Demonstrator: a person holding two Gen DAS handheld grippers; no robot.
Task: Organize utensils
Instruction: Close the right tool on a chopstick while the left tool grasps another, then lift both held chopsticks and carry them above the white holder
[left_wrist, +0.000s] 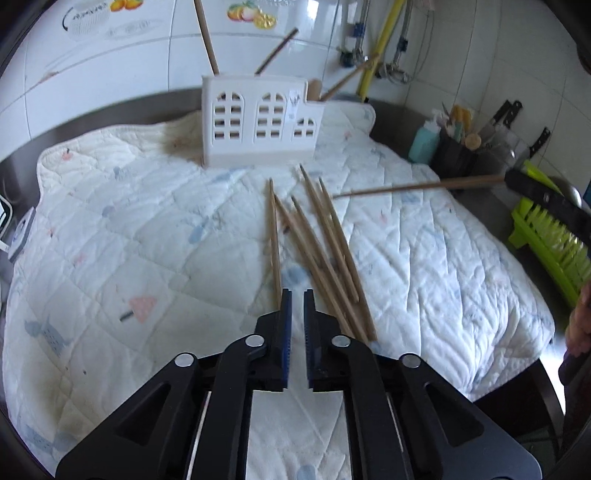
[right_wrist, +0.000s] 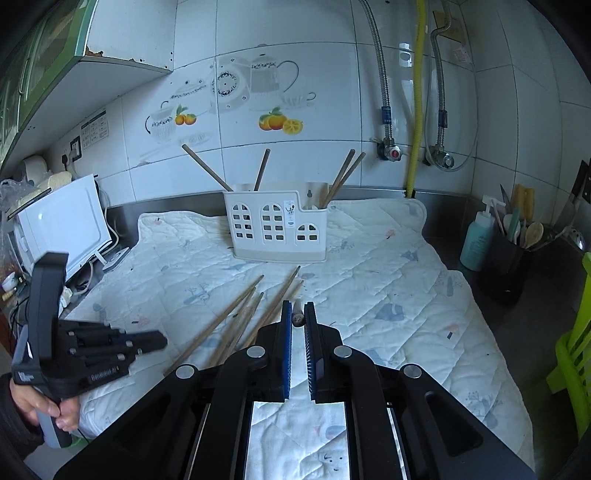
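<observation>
I am partway through sorting chopsticks into the white holder (right_wrist: 275, 225): my right gripper (right_wrist: 297, 317) is clamped on one chopstick (left_wrist: 417, 186), whose butt end shows between the blue pads in its own view, while the left-wrist view shows the shaft sticking out sideways above the quilted mat (left_wrist: 110, 229). My left gripper (left_wrist: 297, 301) is nearly closed with nothing between its pads, hovering just over the near ends of the loose chopsticks (left_wrist: 317, 243) that lie fanned on the mat. The holder stands upright at the far edge of the mat, well beyond both grippers, with a few sticks already leaning out of its compartments (two in the low right-hand one, single ones further left). The next move, as I judge it, is to carry the held stick across to the holder, tip it until it points downward, and lower it into an open compartment without knocking the sticks already there. After that the fanned pile waits, and I would need to spread the left pads first.
</observation>
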